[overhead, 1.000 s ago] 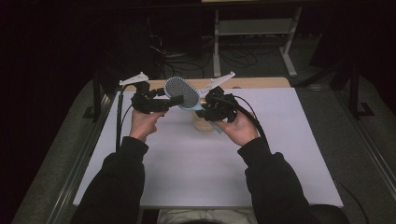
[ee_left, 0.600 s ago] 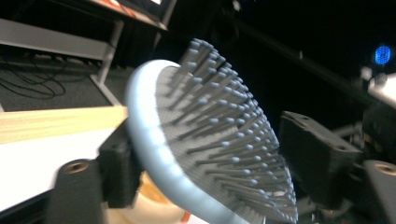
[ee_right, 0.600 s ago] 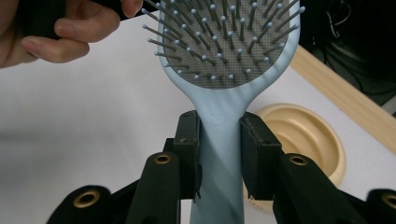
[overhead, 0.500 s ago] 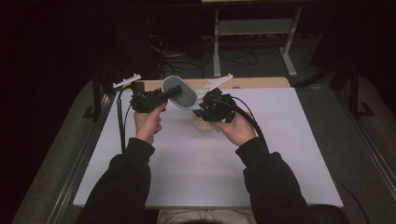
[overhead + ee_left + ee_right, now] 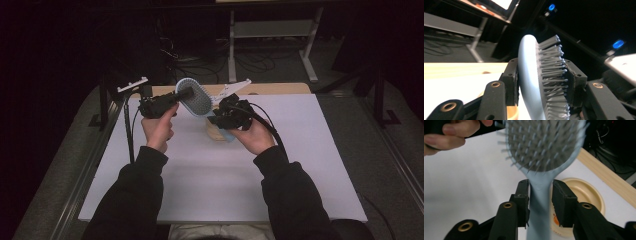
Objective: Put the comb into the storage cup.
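A light-blue hairbrush (image 5: 196,99) with grey bristles is held in the air over the far middle of the white board (image 5: 210,180). My left gripper (image 5: 186,94) is shut on the brush head; in the left gripper view (image 5: 541,82) one pad presses its back and the other its bristles (image 5: 551,70). My right gripper (image 5: 216,119) is shut on the handle, with its pads on either side of the handle (image 5: 540,195) just below the head (image 5: 544,147). Under the brush stands a round tan container (image 5: 216,134) (image 5: 584,192).
A wooden strip (image 5: 280,88) runs along the board's far edge. Beyond it are a metal frame (image 5: 270,30) and floor cables in the dark. A black post (image 5: 104,100) stands at the table's left edge. The person's left hand (image 5: 446,135) is close to the brush.
The left hand has twisted slightly and its elbow has drawn in. The brush and the right gripper have hardly moved.
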Tool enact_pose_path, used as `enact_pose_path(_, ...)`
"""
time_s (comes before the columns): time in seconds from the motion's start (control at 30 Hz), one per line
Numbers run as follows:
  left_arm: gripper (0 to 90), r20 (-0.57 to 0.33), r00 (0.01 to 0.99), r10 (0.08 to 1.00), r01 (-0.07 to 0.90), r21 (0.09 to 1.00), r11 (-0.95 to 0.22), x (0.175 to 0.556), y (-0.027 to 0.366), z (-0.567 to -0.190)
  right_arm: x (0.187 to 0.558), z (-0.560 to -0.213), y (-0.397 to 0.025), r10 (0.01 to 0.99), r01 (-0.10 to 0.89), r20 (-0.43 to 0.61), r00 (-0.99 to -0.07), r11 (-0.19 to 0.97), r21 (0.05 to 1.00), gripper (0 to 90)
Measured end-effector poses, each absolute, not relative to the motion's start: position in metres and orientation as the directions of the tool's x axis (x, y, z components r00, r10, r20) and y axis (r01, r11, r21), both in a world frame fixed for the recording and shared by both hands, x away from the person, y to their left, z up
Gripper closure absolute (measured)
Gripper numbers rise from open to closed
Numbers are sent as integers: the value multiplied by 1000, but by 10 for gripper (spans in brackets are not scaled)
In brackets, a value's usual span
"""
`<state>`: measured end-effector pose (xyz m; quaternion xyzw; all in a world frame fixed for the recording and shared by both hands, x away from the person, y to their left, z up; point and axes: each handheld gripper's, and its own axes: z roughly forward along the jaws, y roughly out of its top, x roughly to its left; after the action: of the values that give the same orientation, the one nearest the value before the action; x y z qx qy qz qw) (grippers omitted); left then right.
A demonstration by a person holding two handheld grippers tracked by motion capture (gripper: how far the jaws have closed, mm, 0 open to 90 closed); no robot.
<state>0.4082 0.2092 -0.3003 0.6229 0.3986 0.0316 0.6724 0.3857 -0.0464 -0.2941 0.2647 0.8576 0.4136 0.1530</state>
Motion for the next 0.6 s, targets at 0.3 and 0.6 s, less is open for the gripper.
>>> enact_pose_path(0.3, 558, -479, 698, 531, 459, 870, 181, 411, 205, -298, 388, -289, -59, 594, 345, 3, -805, 465, 815, 450)
enact_pose_path(0.6, 559, -450, 716, 534, 441, 884, 154, 411, 205, -287, 393, -292, -73, 631, 361, 22, -776, 415, 835, 149)
